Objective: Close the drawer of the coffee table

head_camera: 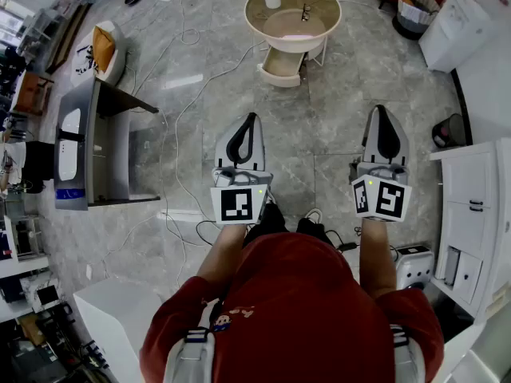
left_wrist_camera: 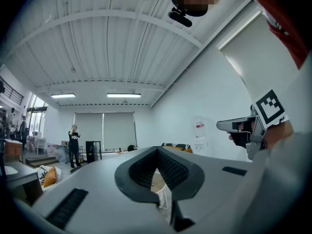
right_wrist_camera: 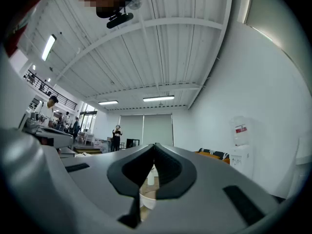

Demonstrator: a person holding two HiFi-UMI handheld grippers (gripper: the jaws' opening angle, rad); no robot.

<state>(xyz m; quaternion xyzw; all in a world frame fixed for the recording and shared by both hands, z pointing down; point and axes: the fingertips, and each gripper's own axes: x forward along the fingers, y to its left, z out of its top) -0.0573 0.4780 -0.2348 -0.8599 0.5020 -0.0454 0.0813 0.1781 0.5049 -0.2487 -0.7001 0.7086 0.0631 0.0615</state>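
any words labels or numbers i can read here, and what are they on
Nothing here is readable.
Red and white label on the water dispenser: too small to read.
Print on the red shirt: blurred.
Left marker cube, right marker cube: square patterns only, no letters.

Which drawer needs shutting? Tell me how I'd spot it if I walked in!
Look across the grey marble floor to the round beige coffee table straight ahead. A drawer sticks out from under its near edge, pulled open. It is the only drawer hanging out; those in the white cabinet on the right are shut.
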